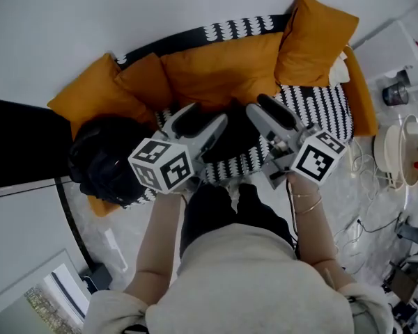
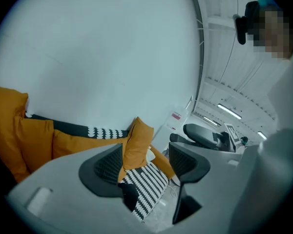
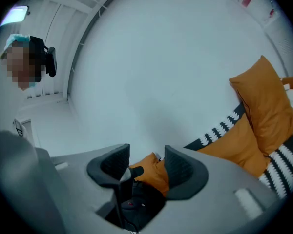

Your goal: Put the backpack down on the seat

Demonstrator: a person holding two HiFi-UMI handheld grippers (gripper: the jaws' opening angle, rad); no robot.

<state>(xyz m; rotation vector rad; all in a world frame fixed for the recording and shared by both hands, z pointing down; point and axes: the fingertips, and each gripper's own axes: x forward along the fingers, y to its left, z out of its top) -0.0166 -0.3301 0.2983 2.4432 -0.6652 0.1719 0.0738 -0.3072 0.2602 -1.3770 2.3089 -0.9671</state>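
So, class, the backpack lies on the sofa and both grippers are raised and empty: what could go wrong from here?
1. The backpack sits at the far left end of the seat, close to its front edge, so it may slump or slide off.
2. Loose cables lie on the floor at the right, and a step that way might catch them.

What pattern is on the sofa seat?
Black-and-white stripes cover the seat; the head view shows it best.
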